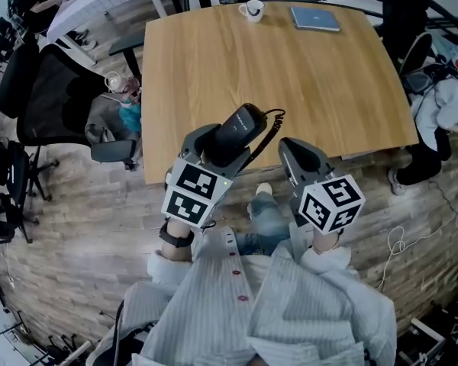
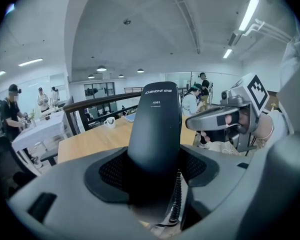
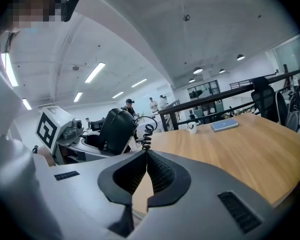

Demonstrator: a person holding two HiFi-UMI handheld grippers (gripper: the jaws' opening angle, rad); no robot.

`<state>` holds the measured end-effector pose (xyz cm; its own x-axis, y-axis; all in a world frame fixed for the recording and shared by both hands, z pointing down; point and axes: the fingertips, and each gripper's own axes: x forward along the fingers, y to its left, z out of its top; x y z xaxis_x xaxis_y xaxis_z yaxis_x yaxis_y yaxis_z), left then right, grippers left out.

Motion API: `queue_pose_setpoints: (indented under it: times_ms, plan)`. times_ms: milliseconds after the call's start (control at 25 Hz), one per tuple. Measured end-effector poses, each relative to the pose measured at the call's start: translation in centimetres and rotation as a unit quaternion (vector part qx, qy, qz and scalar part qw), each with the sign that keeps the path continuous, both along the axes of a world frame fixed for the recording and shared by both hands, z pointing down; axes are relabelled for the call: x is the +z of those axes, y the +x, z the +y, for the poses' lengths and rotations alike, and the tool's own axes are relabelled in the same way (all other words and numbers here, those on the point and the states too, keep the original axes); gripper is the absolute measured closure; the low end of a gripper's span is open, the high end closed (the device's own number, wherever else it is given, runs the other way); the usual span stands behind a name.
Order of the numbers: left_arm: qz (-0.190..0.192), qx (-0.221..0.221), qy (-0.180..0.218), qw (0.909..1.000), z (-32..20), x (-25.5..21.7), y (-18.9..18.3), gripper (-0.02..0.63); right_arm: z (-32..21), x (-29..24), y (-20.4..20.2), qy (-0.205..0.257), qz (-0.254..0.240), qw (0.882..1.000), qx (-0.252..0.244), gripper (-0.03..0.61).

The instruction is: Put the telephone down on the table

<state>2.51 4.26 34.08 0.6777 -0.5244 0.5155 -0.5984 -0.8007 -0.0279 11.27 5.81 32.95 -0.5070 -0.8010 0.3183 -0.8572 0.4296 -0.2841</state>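
My left tool (image 1: 216, 151) clamps the telephone (image 1: 243, 123) at frame centre, by the near edge of the surface (image 1: 305, 75); my right tool (image 1: 291, 149) is closed, empty. Released here, I judge it could slide off, dragged by its coiled cord (image 1: 270, 133)

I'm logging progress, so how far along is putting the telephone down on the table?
Done: the telephone is gripped in the left gripper. In hand: it hangs over the near edge of the table, apparently not touching. Left: lower it onto the wood and release. The right gripper is shut, empty.
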Motion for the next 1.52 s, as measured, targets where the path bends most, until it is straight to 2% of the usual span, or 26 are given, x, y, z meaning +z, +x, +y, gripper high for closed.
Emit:
queue_pose_setpoints:
  times_ms: [240,680,1000,1520]
  plan:
    - [-0.004,-0.031,-0.001,0.9995,-3.5,-0.1,2.7,0.305,-4.0,0.0,2.6,0.001,0.0,0.999,-0.033,0.544]
    - [-0.017,-0.073,-0.016,0.9971,-7.1,0.3,4.5,0.305,-8.3,0.8,5.0,-0.019,-0.008,0.997,-0.071,0.544]
    - [-0.02,-0.102,-0.032,0.9941,-10.1,0.8,2.4,0.305,-11.7,1.5,3.0,-0.035,-0.009,0.995,-0.097,0.543]
    - [-0.025,-0.105,-0.029,0.9937,-17.4,0.8,-1.6,0.305,-19.6,1.4,-1.1,-0.031,-0.003,0.995,-0.098,0.544]
